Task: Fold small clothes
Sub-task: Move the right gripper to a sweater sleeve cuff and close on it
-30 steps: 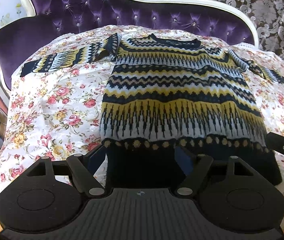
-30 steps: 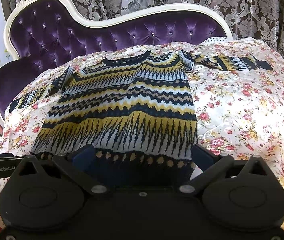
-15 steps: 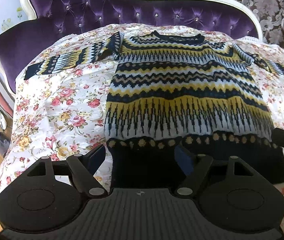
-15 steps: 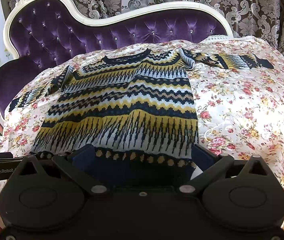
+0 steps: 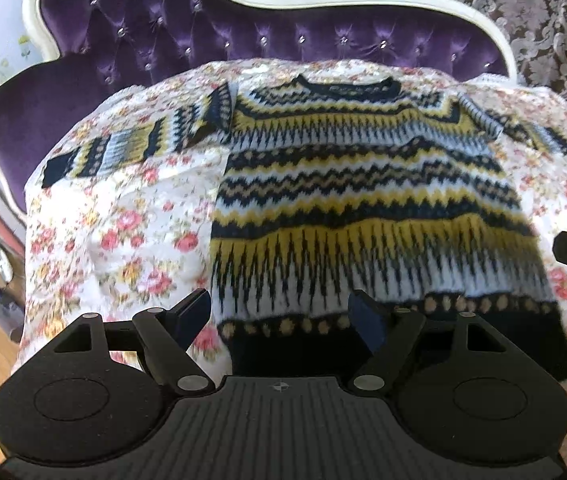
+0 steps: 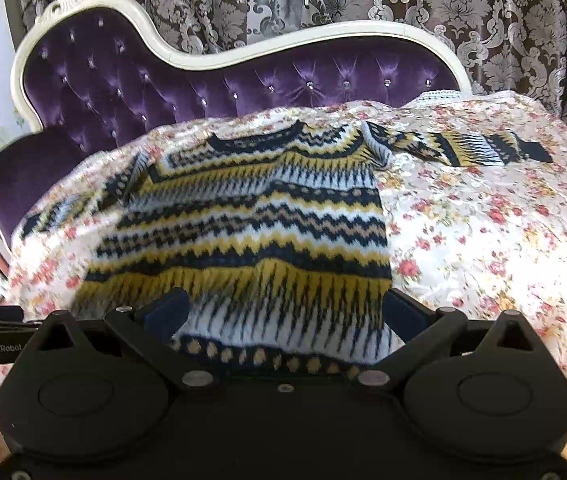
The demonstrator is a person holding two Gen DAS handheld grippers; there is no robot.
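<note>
Floral quilted bedspread (image 5: 123, 232) carries a fuzzy zigzag-knit sweater (image 5: 363, 208); left gripper (image 5: 279, 320) and right gripper (image 6: 283, 316) gape, unclenched, above its hem.

Right tool (image 6: 283, 320) has advanced over sweater (image 6: 243, 220) hem.

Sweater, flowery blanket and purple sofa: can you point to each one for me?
sweater (image 5: 363, 200), left wrist view, middle of its striped front
flowery blanket (image 6: 483, 232), right wrist view, bare patch beside the sweater
purple sofa (image 6: 123, 80), right wrist view, tufted backrest
</note>
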